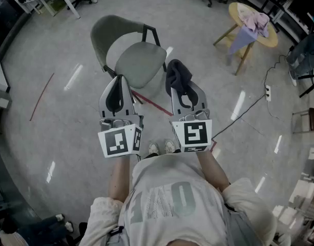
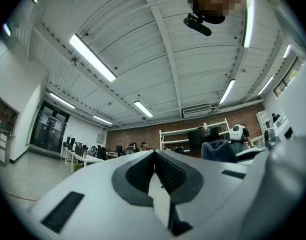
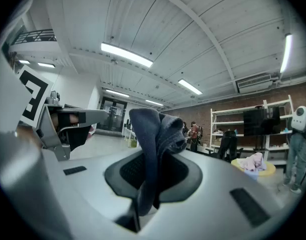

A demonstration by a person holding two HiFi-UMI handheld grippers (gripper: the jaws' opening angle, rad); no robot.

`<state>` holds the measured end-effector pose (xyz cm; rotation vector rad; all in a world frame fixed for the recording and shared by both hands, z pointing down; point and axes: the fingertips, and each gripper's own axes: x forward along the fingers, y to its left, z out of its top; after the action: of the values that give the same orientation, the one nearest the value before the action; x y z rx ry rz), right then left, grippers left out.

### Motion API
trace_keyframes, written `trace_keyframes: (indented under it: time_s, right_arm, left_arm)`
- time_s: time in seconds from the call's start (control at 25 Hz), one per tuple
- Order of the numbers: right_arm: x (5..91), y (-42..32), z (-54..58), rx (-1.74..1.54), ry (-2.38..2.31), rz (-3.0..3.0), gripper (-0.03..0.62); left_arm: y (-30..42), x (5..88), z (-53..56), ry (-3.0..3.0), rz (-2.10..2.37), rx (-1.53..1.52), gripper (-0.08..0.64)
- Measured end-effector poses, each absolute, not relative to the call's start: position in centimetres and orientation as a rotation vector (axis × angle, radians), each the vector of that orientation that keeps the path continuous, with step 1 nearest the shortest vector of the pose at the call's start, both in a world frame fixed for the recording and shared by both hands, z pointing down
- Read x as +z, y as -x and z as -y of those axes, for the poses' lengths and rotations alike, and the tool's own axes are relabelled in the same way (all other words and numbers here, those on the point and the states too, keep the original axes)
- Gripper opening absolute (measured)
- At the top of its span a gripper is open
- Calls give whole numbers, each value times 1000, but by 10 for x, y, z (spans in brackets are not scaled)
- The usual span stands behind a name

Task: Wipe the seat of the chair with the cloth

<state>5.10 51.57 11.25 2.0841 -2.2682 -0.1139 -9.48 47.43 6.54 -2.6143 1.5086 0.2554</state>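
Right gripper clamped dark cloth, probably shallowly; it could slip wiping chair seat. Left gripper closed, empty.

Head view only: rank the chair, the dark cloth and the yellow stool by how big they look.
1. chair
2. yellow stool, farther off, so it looks smaller than it is
3. dark cloth, nearest the camera, yet it looks smallest

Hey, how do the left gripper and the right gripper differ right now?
The left gripper is shut on nothing; the right gripper is shut on the dark cloth. The left gripper's pads show bare; the right gripper's are partly covered by it. Both are held side by side near the chair.
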Motion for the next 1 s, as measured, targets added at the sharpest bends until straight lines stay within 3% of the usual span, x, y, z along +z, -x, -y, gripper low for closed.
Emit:
trace_keyframes:
  time_s: [1.0]
  right_arm:
    - [138,-133,-470,-107,-2048,2300,49]
  left_arm:
    - [42,95,-410,2594,-1563,189,15]
